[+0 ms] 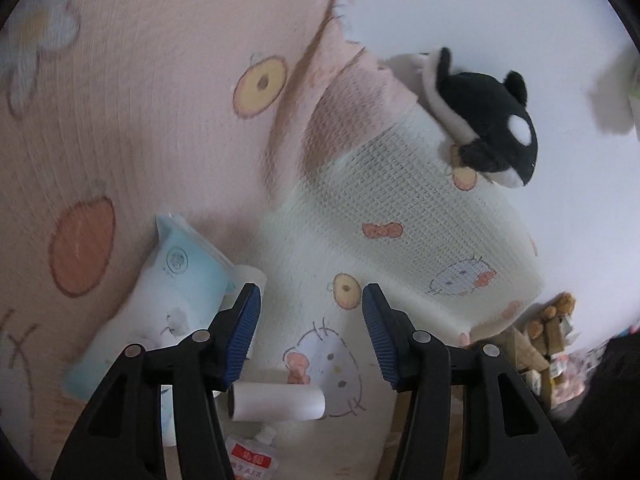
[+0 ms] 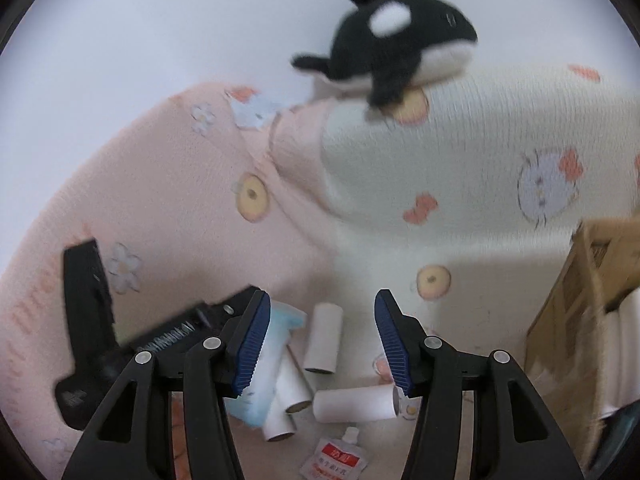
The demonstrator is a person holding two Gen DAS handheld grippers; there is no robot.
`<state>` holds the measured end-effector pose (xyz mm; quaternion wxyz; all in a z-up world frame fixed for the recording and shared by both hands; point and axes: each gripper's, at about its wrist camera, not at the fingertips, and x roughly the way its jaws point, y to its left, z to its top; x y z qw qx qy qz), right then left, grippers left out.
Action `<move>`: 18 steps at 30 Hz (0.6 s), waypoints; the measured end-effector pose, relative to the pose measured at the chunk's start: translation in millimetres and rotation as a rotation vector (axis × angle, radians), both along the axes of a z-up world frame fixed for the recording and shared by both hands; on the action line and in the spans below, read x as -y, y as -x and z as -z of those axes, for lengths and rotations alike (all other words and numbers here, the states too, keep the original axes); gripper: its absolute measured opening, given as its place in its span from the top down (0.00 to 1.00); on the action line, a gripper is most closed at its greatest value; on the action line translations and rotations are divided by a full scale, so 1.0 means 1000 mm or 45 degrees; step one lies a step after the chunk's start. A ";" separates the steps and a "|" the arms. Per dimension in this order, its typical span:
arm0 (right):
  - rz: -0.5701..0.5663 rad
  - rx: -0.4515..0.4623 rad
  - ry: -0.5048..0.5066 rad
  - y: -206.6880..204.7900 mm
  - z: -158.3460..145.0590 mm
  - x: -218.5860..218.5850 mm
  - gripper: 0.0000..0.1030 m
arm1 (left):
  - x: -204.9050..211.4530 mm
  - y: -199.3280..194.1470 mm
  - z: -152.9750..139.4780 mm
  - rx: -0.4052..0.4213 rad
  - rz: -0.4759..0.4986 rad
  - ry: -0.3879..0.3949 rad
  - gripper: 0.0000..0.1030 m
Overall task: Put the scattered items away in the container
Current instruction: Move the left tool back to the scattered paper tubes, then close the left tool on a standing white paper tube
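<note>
Several white rolls [image 2: 324, 338] lie scattered on the patterned bedspread, one of them [image 1: 276, 402] just under my left gripper [image 1: 312, 336]. A light blue tissue pack [image 1: 168, 300] lies to their left, and a small pouch with a red label [image 2: 336, 460] lies nearest the camera. My left gripper is open, nothing between its blue pads. My right gripper [image 2: 322, 344] is also open and hangs above the rolls with nothing in it. An open cardboard box [image 2: 568, 320] stands at the right with white rolls [image 2: 628, 340] inside.
A black-and-white orca plush [image 2: 400, 48] rests on top of a cream pillow [image 1: 400, 220] against the white wall. A pink blanket [image 1: 160, 120] covers the left. The left tool's black body [image 2: 92, 320] shows at the left of the right wrist view. Clutter [image 1: 540, 344] lies beyond the bed.
</note>
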<state>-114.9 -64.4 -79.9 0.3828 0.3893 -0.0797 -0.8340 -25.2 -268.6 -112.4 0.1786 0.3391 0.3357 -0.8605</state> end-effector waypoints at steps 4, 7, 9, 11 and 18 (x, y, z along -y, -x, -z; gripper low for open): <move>0.020 -0.008 -0.085 0.000 0.029 0.016 0.50 | 0.010 -0.003 0.016 0.031 -0.008 -0.086 0.45; 0.000 0.037 -0.107 0.000 0.049 0.025 0.50 | 0.013 -0.003 0.024 0.062 0.005 -0.111 0.49; -0.058 0.064 -0.117 -0.001 0.061 0.034 0.50 | 0.013 -0.002 0.027 0.090 0.021 -0.110 0.57; -0.096 0.078 -0.134 -0.002 0.071 0.042 0.50 | 0.009 0.001 0.029 0.125 0.046 -0.078 0.60; -0.191 0.087 -0.131 -0.001 0.099 0.062 0.50 | -0.001 0.014 0.044 0.224 0.111 -0.066 0.66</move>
